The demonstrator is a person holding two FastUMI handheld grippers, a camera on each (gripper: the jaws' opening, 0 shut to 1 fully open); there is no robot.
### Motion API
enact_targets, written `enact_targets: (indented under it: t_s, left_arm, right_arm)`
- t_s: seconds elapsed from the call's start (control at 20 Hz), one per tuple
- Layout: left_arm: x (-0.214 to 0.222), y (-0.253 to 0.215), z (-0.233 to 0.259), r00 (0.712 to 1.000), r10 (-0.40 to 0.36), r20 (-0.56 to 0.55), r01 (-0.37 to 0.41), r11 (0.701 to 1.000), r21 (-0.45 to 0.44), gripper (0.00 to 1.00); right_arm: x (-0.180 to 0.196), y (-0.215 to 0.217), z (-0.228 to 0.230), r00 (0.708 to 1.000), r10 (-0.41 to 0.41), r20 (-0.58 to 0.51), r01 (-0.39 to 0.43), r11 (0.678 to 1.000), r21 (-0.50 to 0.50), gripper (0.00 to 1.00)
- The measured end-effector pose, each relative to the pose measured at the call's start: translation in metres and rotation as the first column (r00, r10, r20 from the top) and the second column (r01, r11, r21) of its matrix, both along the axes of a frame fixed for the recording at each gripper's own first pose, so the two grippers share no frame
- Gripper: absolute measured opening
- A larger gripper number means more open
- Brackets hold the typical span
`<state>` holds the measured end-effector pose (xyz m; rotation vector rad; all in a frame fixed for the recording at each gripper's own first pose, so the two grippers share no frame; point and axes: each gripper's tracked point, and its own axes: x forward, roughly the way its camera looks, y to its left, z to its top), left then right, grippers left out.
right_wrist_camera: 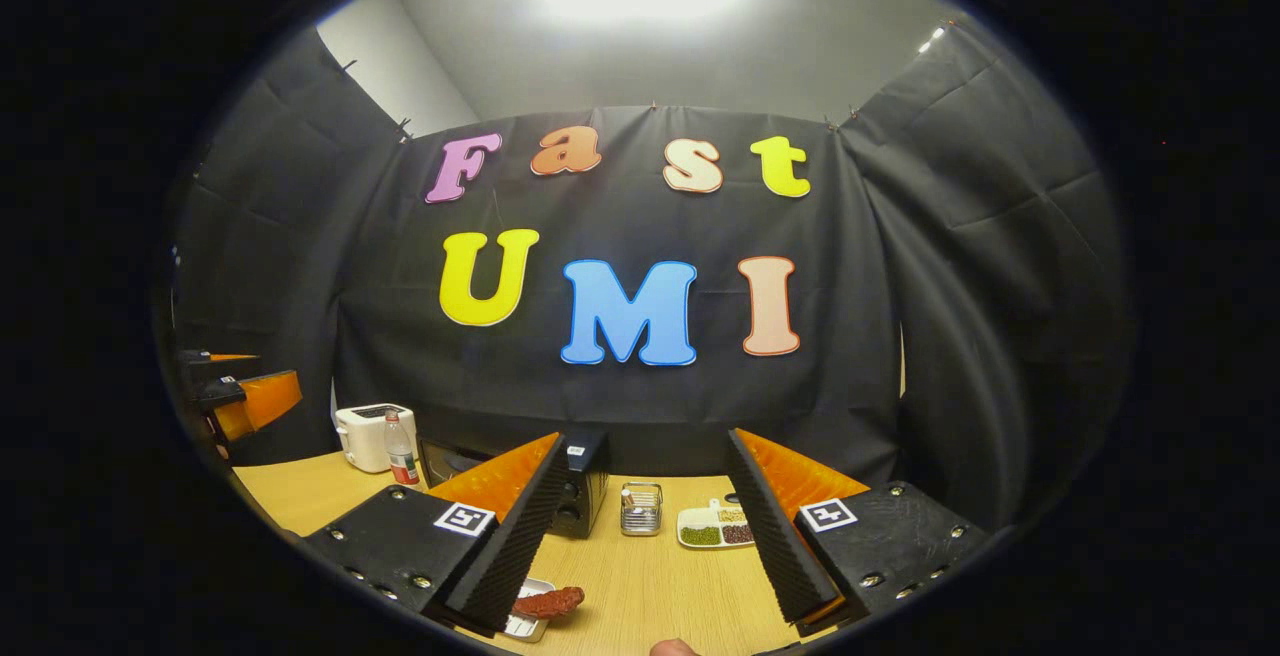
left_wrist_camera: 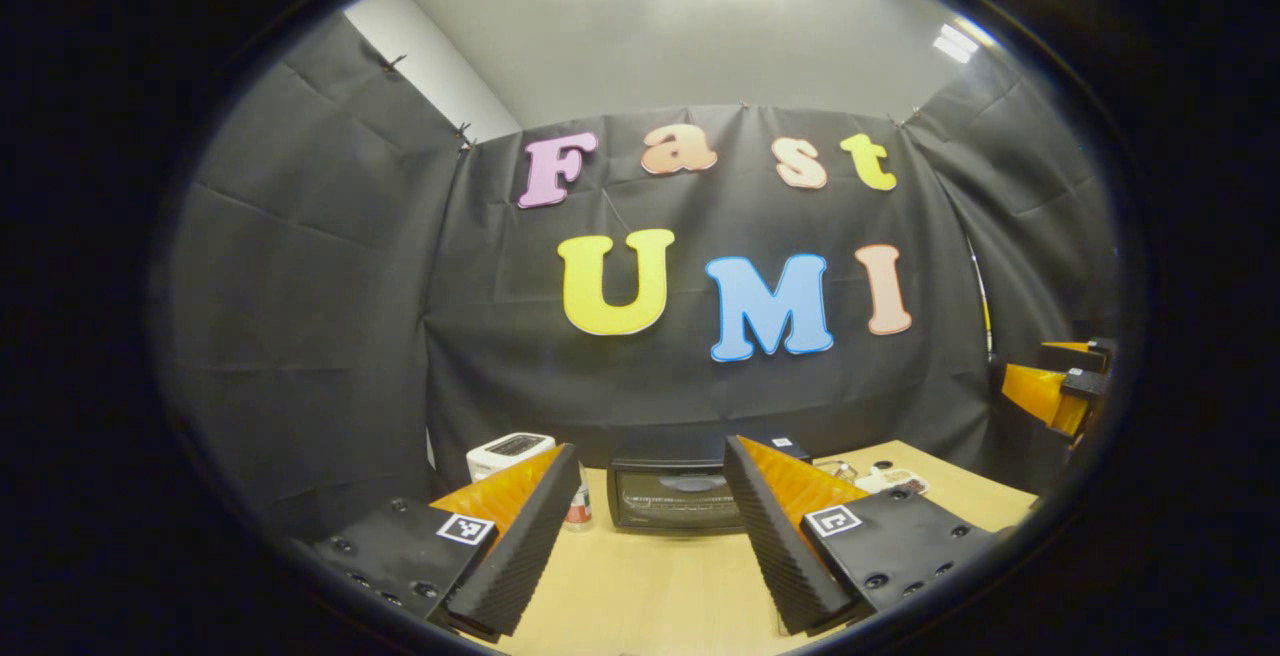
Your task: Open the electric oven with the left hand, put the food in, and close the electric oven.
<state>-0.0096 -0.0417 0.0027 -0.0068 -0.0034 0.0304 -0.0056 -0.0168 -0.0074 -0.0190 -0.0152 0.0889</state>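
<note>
A black electric oven (left_wrist_camera: 675, 496) stands at the back of the wooden table (left_wrist_camera: 650, 586), its glass door closed. In the left gripper view my left gripper (left_wrist_camera: 650, 546) is open, held above the table in front of the oven with nothing between its fingers. In the right gripper view the oven (right_wrist_camera: 580, 481) shows partly behind a finger. The food, a reddish-brown sausage (right_wrist_camera: 548, 602) on a small white tray (right_wrist_camera: 528, 616), lies on the table just below my open right gripper (right_wrist_camera: 640, 546). The other gripper (right_wrist_camera: 235, 396) shows at the far left.
A white toaster (right_wrist_camera: 365, 434) and a small bottle (right_wrist_camera: 400, 451) stand left of the oven. A wire holder (right_wrist_camera: 640, 508) and a white divided dish (right_wrist_camera: 715, 526) of green and dark foods sit to the oven's right. Black cloth walls enclose the table.
</note>
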Motion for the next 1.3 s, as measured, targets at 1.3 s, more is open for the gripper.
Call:
enact_targets:
  t_s: [1.3]
  left_arm:
    - [0.221,-0.035,-0.068,0.982,-0.177,-0.062,0.176,0.984,-0.025,0.99]
  right_arm:
    - [0.048,0.015,-0.014,0.990,-0.137,-0.020,0.136,0.990,-0.029,0.95]
